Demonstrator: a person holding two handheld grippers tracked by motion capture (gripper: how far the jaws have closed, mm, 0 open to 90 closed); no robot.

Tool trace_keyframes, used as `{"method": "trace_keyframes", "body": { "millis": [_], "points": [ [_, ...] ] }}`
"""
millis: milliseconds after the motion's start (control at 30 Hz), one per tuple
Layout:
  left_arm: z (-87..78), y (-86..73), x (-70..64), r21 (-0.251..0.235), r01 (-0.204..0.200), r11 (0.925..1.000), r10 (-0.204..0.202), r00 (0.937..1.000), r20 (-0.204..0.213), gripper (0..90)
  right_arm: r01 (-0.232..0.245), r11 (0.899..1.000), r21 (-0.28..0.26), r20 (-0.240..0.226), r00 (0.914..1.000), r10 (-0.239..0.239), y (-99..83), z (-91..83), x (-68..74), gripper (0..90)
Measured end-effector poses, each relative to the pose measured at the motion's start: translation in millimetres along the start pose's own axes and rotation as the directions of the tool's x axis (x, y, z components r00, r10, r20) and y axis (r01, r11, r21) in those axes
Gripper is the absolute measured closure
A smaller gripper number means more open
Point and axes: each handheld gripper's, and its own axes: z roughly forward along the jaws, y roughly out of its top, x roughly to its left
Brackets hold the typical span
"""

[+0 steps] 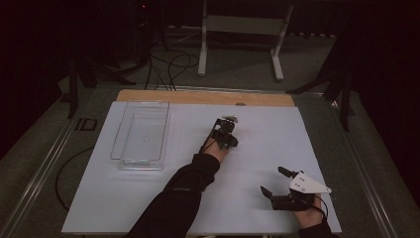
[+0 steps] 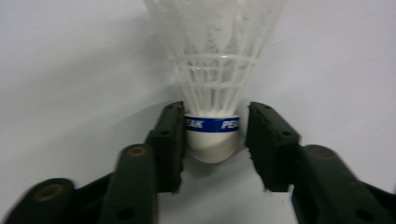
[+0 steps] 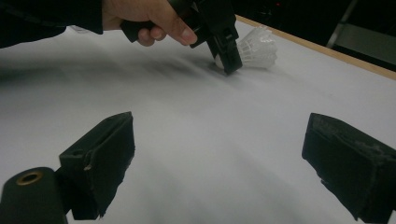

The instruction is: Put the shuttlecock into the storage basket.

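Covering most of the wooden table (image 1: 208,96) in front of you is a white board (image 1: 163,198), and everything you are working with sits on it. At its far left lies a clear plastic tray (image 1: 140,139), long side running away from you, well apart from both of your grippers.

Your left arm, in a dark sleeve (image 1: 173,201), reaches across the middle of the board toward its far edge. Your left gripper (image 1: 225,130) is low over the board there, and its jaws stand narrowly apart on either side of the shuttlecock (image 2: 212,93). The left jaw touches or nearly touches the white cork base with its blue band; the right jaw stands just beside it with a thin gap, so the cork is bracketed but not clamped. The shuttlecock lies on the board with its white skirt pointing away from you.

Your right gripper (image 1: 274,182) rests near the board's front right corner, well apart from the shuttlecock, its jaws spread wide with nothing between them.
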Motion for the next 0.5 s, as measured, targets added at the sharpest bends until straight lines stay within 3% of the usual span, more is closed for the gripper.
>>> {"method": "trace_keyframes", "body": {
  "millis": [267, 500],
  "points": [
    [0.0, 0.9, 1.1, 0.005, -0.011, 0.9999, 0.011, 0.9998, 0.013, 65.0, 0.001, 1.000, 0.003, -0.001, 1.0000, -0.001, 0.2, 0.3, 0.0, 9.3],
    [-1.9, 1.5, 0.8, 0.009, -0.057, 0.9983, 0.057, 0.9976, 0.040, 65.9, 0.001, 1.000, 0.004, -0.002, 1.0000, -0.001, 0.0, 0.5, 0.0, 9.2]
  ]
}}
